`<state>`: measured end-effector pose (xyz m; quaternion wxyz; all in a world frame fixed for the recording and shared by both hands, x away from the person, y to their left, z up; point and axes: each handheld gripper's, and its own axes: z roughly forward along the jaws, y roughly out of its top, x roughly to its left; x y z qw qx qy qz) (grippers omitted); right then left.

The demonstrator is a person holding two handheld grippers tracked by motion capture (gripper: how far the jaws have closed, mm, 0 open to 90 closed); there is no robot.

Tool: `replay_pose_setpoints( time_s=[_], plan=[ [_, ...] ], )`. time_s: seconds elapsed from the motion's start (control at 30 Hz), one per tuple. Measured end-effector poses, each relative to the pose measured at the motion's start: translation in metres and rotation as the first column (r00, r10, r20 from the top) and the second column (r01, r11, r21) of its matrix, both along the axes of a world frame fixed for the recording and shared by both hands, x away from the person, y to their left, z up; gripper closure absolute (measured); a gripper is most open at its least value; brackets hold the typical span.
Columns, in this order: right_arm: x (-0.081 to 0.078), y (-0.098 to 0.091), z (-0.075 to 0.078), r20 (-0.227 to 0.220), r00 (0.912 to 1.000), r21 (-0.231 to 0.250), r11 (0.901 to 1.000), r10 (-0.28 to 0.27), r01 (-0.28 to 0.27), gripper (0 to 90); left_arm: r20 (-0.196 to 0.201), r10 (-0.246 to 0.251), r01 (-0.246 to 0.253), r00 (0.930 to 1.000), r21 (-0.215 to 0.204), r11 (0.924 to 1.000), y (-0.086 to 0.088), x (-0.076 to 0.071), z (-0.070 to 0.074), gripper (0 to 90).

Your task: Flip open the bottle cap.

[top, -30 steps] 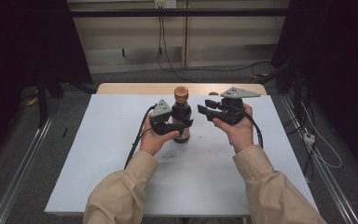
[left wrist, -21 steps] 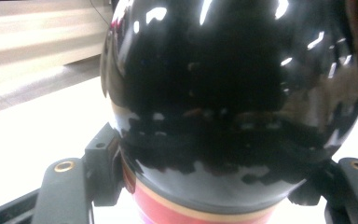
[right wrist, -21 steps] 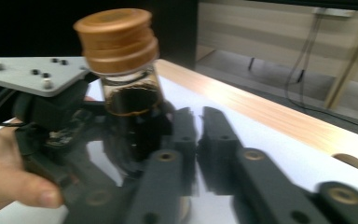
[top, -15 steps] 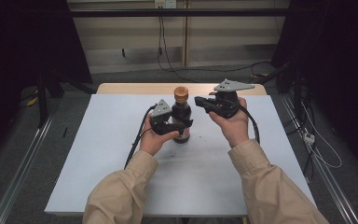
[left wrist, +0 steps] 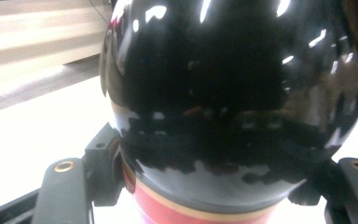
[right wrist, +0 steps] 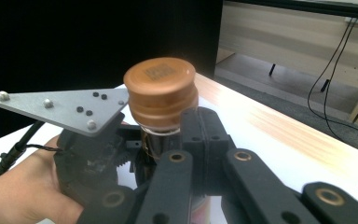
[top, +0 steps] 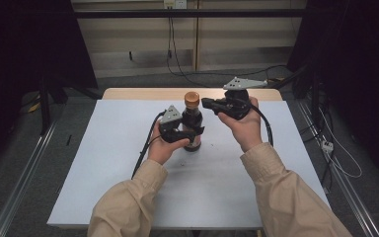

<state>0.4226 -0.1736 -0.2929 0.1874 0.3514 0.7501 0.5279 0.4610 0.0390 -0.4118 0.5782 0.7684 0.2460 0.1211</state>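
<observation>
Gripping the dark bottle [top: 192, 129] upright mid-table [top: 103, 163], the left gripper [top: 180, 133] clamps its body while the right gripper [top: 211, 103], jaws just closed on nothing, sits beside the brown cap [top: 192, 97], which is on and awaits unscrewing.

You have a pale blue table [top: 103, 163] with a wooden far edge, grey floor around it, and cables [top: 170, 44] trailing behind.

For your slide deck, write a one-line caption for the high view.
Left gripper clamps a dark bottle upright on the white table; shut right gripper hovers beside its brown cap.
</observation>
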Motion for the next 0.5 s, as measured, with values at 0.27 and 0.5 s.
replay_pose_setpoints(
  time_s=[0.27,0.5],
  plan=[
    [0.0016,0.0037,0.005,-0.001,0.9998,-0.011,0.9997,0.02,-0.02,90.0,-0.001,0.002,-0.002,1.0,0.005,1.0,-0.0001,-0.0003,0.0002,29.6],
    [0.0025,0.0057,0.0097,-0.005,0.9994,-0.047,0.9983,0.035,-0.035,90.0,-0.015,-0.005,0.005,0.9999,0.04,0.9992,-0.0006,0.0011,0.0037,30.4]
  ],
)
